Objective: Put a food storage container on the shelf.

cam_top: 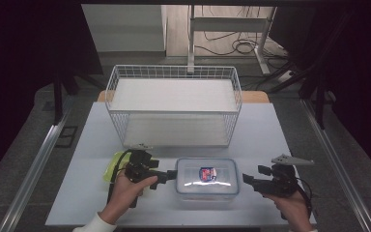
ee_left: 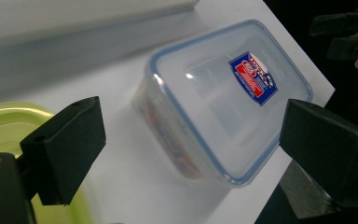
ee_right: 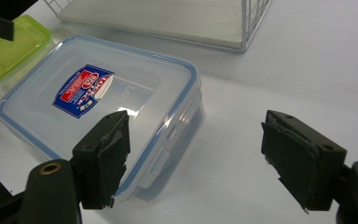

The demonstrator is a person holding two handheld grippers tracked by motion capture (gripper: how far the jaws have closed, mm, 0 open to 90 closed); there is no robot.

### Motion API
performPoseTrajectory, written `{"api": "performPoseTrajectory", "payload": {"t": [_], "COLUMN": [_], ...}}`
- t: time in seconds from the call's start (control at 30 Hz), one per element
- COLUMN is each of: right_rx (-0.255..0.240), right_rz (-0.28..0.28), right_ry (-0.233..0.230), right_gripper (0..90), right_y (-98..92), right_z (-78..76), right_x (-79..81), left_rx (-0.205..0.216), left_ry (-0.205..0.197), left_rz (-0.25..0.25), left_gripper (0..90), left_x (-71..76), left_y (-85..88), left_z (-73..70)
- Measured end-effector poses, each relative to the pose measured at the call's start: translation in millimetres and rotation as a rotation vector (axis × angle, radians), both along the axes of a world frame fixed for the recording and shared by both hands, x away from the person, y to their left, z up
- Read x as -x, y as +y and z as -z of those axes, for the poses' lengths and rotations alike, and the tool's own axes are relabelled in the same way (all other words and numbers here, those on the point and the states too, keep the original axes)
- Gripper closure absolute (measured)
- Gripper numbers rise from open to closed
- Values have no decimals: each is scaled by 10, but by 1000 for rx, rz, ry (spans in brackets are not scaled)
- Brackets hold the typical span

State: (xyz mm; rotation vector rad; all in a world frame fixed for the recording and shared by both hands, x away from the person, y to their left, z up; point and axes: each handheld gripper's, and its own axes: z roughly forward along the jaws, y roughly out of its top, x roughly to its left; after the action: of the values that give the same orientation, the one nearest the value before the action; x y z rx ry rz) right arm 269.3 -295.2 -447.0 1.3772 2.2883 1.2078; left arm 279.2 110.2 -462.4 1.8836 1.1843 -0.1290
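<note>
The clear rectangular plastic box with a blue-rimmed lid and a red-and-blue label [cam_top: 206, 179] is lying on the pale grey desk [cam_top: 265, 130], just in front of the white wire basket [cam_top: 174, 104]. It is being approached from both short ends: the left gripper [cam_top: 173, 174] is being held at one end and the right gripper [cam_top: 245, 180] just beside the other, both sets of fingers spread and nothing pinched. A green-lidded container [ee_right: 9, 46] is sitting beside the box. Judged from this, the reach is in hand; next, each end is to be straddled squarely before closing.
</note>
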Motion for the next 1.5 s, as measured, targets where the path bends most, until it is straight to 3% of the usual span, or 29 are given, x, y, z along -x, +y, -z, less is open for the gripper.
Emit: {"api": "performPoseTrajectory", "payload": {"t": [0.07, 0.23, 0.33, 0.53, 0.57, 0.7, 0.8, 1.13, 1.5], "right_rx": [0, 2, -6, -4, -3, -9, -12, -9, -5], "right_rz": [-1, -1, 8, 12, 15, 24, 28, 26, 20], "right_ry": [2, 7, 5, 6, 7, 4, 3, 2, 5], "right_gripper": [235, 236, 236, 236, 236, 236, 236, 236, 236], "right_y": [-2, -5, -24, -35, -37, -60, -73, -62, -40], "right_z": [8, 22, 22, 21, 25, 23, 14, 26, 46], "right_x": [-2, -5, -10, -6, -9, -14, -8, -11, -18], "left_rx": [20, 29, 44, 63, 43, 76, 57, 75, 53], "left_ry": [33, 61, 102, 125, 127, 159, 164, 187, 175], "left_rz": [1, 22, 30, 17, 35, 17, 36, 49, 45], "left_gripper": [67, 83, 89, 111, 119, 121, 122, 126, 114], "left_x": [-35, -99, -130, -143, -148, -154, -167, -183, -173], "left_y": [-58, -164, -213, -253, -240, -262, -261, -297, -334], "left_z": [38, 134, 208, 271, 285, 354, 383, 429, 448]}}
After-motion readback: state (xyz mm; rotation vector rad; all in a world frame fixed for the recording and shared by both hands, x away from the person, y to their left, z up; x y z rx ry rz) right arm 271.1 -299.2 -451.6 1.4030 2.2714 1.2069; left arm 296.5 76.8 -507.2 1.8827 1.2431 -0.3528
